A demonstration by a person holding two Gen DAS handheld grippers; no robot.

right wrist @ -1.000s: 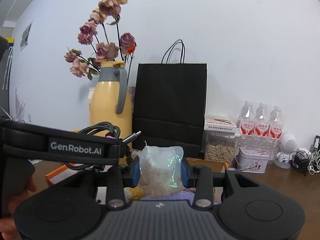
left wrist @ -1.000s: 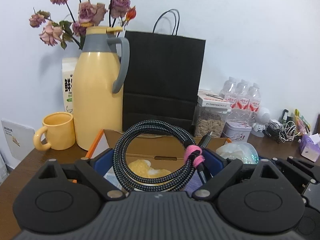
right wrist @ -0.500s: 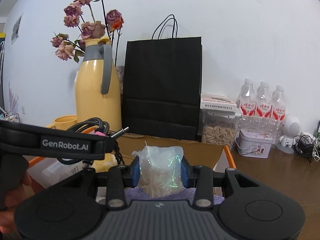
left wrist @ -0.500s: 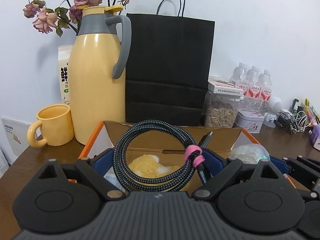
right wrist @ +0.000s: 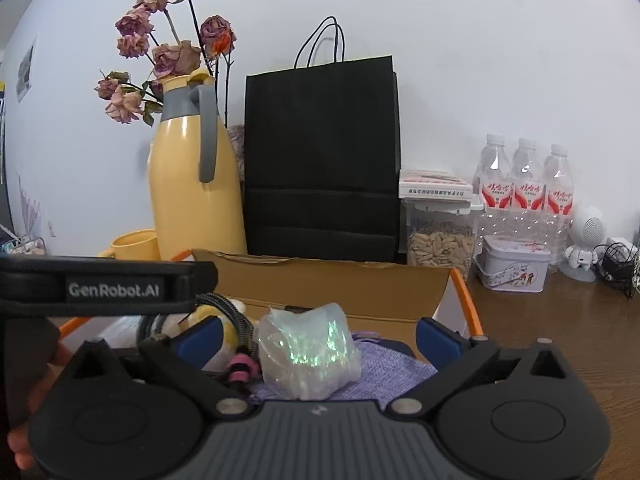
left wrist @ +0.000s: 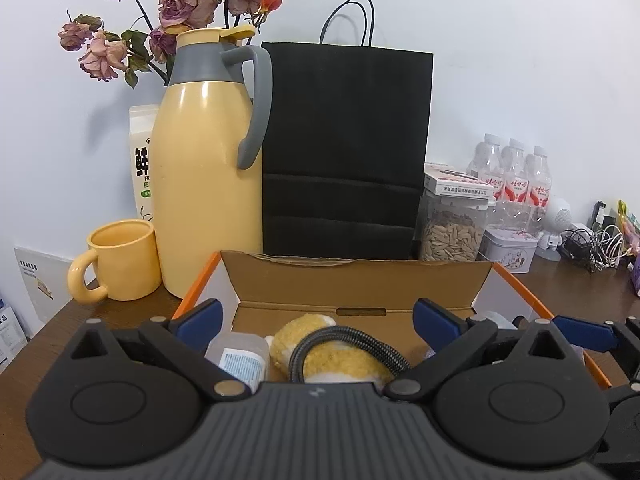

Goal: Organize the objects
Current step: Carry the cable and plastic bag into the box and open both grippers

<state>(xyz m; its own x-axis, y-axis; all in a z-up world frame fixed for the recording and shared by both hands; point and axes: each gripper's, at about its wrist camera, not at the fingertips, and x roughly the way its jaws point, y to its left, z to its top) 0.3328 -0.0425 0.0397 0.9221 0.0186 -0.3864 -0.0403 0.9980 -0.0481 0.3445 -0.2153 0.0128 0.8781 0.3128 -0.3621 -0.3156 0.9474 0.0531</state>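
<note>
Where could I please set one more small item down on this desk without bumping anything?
Bare wood shows right of the cardboard box, in front of the white tin and cable tangle. A smaller patch lies before the yellow mug. The back row and the box interior are crowded.

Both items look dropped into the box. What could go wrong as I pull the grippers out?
The braided cable arches up over the plush toy between the open left gripper's fingers, so a finger could snag it. The shiny plastic bag sits loosely on the purple cloth between the right gripper's just-opened fingers and may tip.
</note>
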